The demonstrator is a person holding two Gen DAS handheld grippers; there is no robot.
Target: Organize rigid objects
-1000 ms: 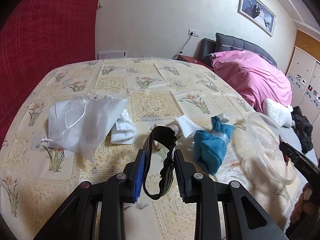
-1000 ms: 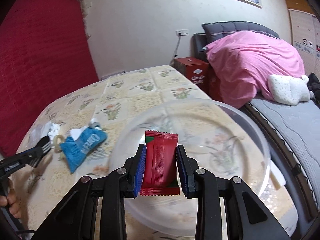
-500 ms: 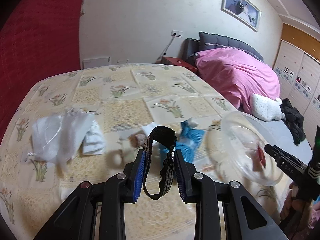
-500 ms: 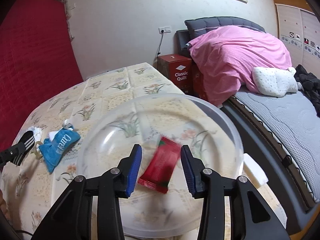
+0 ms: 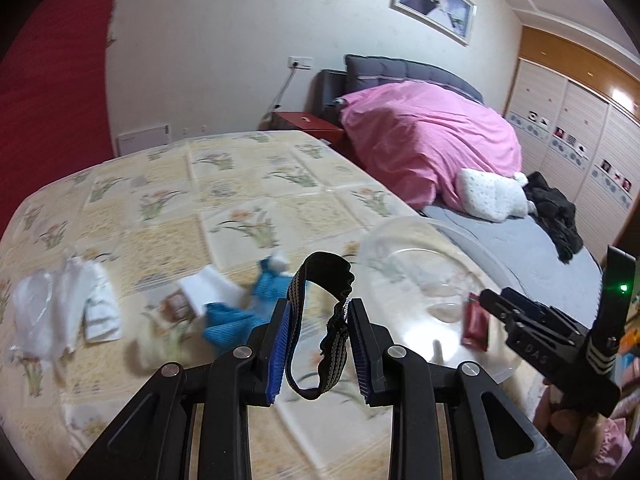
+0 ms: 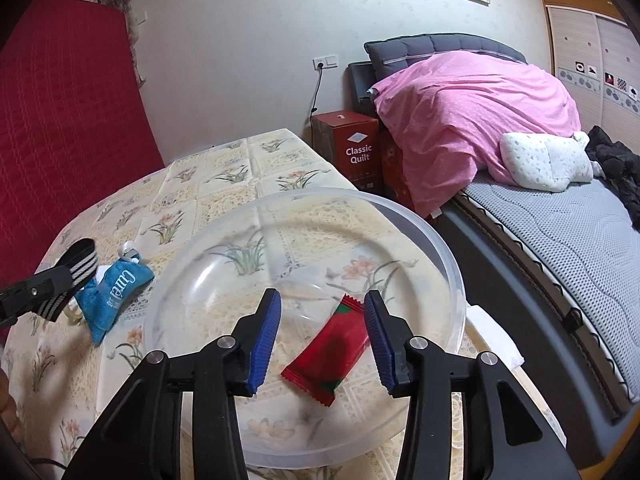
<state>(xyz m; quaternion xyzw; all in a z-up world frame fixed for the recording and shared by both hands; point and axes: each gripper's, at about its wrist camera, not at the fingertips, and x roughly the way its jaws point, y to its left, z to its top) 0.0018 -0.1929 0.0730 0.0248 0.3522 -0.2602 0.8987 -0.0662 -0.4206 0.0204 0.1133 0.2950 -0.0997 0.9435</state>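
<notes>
Right wrist view, bottom centre: the right gripper, jaws opening, pads clear of the red foil snack packet lying flat between them in the clear round plastic bowl. Left wrist view, bottom centre: the left gripper clamped on a black-and-grey striped elastic band loop, held above the floral tablecloth. Beyond, at centre left, a blue fabric pouch; at far left, blurred white bags. Upper right: a pink quilt.

left tool: black arms | blue ribbed pads | silver screws | right tool: same
</notes>
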